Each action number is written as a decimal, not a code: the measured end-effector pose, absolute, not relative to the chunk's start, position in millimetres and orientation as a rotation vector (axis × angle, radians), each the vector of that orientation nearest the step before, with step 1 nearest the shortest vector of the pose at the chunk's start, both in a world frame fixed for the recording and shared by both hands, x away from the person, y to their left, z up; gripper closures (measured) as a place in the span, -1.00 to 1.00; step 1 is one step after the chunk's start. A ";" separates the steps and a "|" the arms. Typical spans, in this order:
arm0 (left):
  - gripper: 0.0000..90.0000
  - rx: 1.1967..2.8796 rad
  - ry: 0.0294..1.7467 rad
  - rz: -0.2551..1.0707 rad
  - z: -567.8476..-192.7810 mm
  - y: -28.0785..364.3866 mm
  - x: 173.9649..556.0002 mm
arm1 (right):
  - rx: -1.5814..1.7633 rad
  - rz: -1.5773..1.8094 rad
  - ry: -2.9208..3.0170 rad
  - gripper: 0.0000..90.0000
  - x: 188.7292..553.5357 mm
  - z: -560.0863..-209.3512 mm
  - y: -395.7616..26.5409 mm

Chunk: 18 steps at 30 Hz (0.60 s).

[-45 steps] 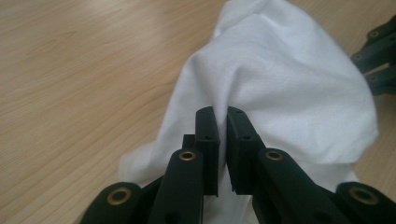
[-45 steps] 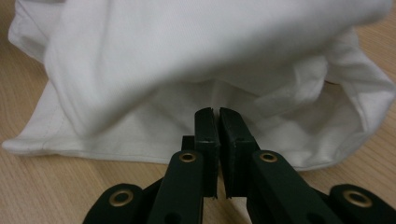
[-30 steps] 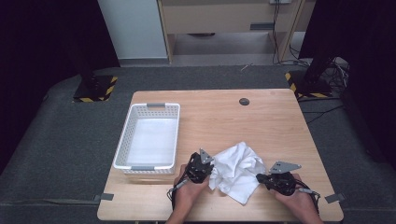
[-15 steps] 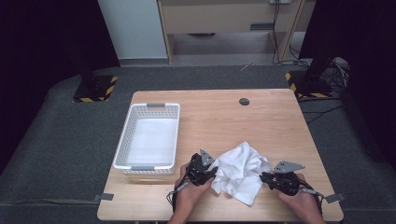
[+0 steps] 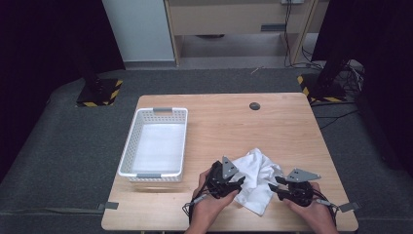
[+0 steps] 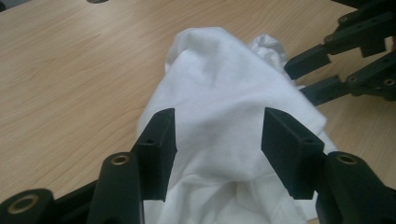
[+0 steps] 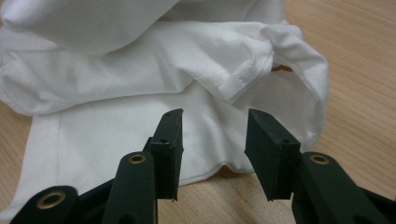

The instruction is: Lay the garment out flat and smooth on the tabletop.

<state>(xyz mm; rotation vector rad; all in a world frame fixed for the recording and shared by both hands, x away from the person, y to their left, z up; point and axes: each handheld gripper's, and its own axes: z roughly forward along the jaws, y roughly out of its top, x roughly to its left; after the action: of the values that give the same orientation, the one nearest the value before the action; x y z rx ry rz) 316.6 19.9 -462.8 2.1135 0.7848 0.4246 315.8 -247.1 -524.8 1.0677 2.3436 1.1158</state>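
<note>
A crumpled white cloth (image 5: 255,175) lies on the wooden table (image 5: 272,126) near its front edge. My left gripper (image 5: 239,181) sits at the cloth's left side and my right gripper (image 5: 272,187) at its right side, each held in a hand. In the left gripper view the left gripper (image 6: 217,126) is open; its jaws have just been opening, and a hump of cloth (image 6: 224,88) rises between them. In the right gripper view the right gripper (image 7: 215,126) is open too, its jaws just opening over the cloth's (image 7: 140,70) flat hemmed edge. The right gripper's fingers (image 6: 310,58) show beyond the hump.
An empty white plastic basket (image 5: 127,146) stands at the table's left side, a hand's width from the left gripper. A small dark round disc (image 5: 254,106) sits near the far edge. Bare wood stretches behind the cloth. Dark floor surrounds the table.
Both grippers' jaws have spread apart and let go of the cloth. The left gripper has shifted a little right and up. The right hand has stayed where it was.
</note>
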 end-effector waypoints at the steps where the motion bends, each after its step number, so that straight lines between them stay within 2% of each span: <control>1: -0.01 2.115 0.777 0.423 -462.6 17.6 315.3 | 1.069 1.115 2.344 0.22 315.5 -524.7 -246.5; 5: -0.09 2.122 0.752 0.396 -462.6 8.1 311.0 | 1.069 1.121 2.346 0.17 314.4 -524.3 -244.3; 11: -0.10 2.094 0.742 0.374 -465.6 0.5 309.0 | 1.032 1.111 2.352 0.20 313.6 -525.5 -236.6; 14: -0.19 2.121 0.718 0.388 -468.7 -6.6 307.8 | 1.011 1.110 2.357 0.21 313.3 -525.6 -232.8; 18: -0.18 2.161 0.708 0.399 -478.2 -13.8 309.4 | 1.005 1.106 2.366 0.19 311.9 -526.4 -229.7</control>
<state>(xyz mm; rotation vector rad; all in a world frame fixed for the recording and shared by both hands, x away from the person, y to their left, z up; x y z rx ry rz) 309.4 -13.8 -478.2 2.1610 0.7083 0.3988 311.9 -229.7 -526.4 1.0052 2.3664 1.1062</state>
